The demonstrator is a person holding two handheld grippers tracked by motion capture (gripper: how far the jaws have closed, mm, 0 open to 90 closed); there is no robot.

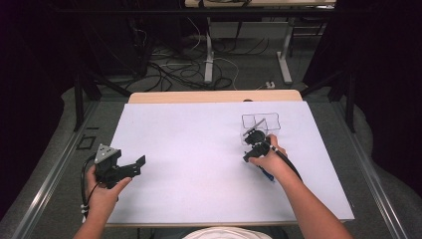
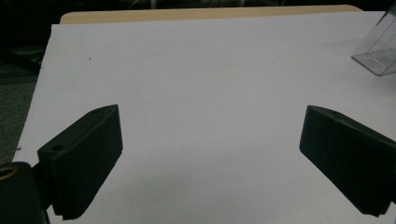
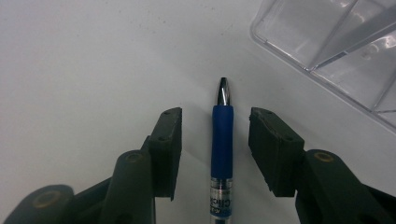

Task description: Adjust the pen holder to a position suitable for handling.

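At the lower left of the high view, the left gripper (image 1: 141, 165) sits in the person's left hand (image 1: 102, 191) just over the left edge of the white sheet (image 1: 189, 159) that covers the desk (image 1: 214, 96). Its jaws point toward the middle of the frame. In the left gripper view they stand spread wide, one at the lower left and one at the lower right, with bare white sheet between them — nothing held. A corner of the clear plastic organiser (image 2: 378, 51) shows at the upper right edge of that view.

Right of centre in the high view, the right gripper (image 1: 250, 135) is in the person's right hand (image 1: 268, 159), tipped down at the sheet, just below the organiser (image 1: 261, 122), which stands near the far edge of the desk. The right gripper view shows the blue pen (image 3: 222, 140) lying on the sheet in the middle of the frame, its metal tip pointing to the top. The jaws stand partly spread on either side of the pen's blue grip — a gap shows on each side, so the pads do not press it. The organiser's (image 3: 336, 46) dividers fill the upper right corner.
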